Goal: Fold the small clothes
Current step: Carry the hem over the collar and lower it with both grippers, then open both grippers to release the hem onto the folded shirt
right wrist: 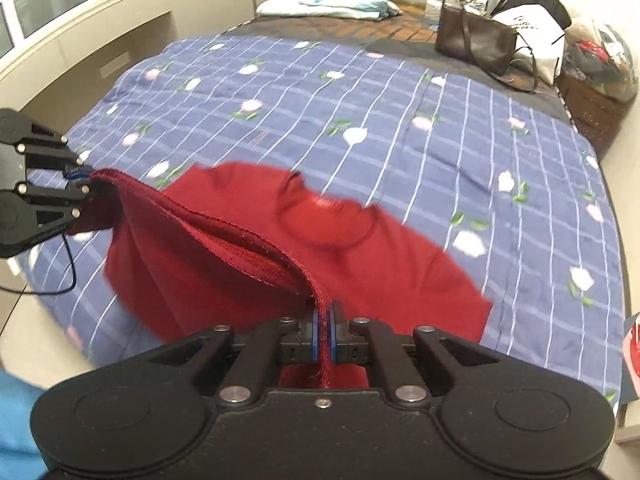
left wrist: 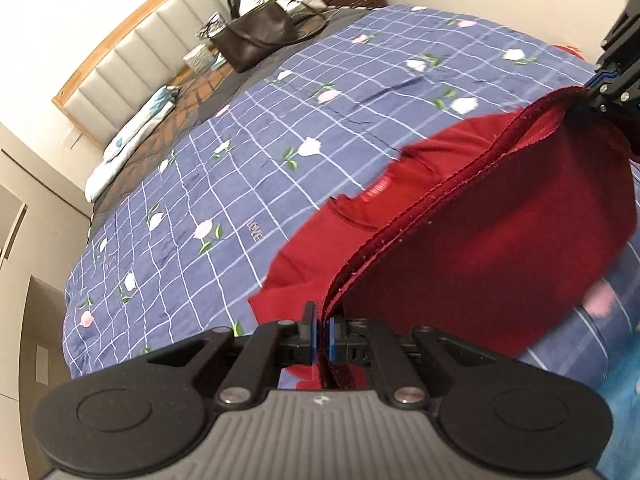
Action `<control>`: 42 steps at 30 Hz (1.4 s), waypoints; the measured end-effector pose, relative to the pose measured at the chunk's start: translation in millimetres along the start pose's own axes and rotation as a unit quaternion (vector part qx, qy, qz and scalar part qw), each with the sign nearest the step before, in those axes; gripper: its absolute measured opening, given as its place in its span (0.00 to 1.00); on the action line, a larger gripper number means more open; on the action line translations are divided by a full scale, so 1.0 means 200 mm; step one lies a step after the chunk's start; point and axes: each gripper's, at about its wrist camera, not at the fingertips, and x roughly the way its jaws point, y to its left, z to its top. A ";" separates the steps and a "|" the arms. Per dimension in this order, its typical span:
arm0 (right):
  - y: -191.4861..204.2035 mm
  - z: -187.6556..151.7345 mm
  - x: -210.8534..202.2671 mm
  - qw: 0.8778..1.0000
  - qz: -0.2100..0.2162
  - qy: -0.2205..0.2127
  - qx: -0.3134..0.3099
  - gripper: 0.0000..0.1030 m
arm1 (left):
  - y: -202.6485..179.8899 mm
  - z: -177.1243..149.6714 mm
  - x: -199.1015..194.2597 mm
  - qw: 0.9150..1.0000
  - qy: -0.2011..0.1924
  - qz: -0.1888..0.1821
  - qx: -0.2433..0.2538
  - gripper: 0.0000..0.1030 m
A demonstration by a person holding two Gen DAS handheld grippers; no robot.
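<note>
A dark red shirt hangs over the blue flowered bedspread, its collar end lying on the cover. My left gripper is shut on one corner of the stretched hem. My right gripper is shut on the other hem corner. The hem runs taut between them. In the left wrist view the right gripper shows at the upper right, clamped on the fabric. In the right wrist view the left gripper shows at the left edge, also clamped on it.
A brown handbag and white bags stand near the padded headboard. A folded pillow lies at the bed's head. A wooden nightstand with clutter flanks the bed. A thin cable trails from the left gripper.
</note>
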 end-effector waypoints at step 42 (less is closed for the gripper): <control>-0.37 0.45 0.60 0.998 -0.012 0.051 0.036 0.60 | 0.33 0.48 0.65 0.983 0.102 0.002 -0.155 0.90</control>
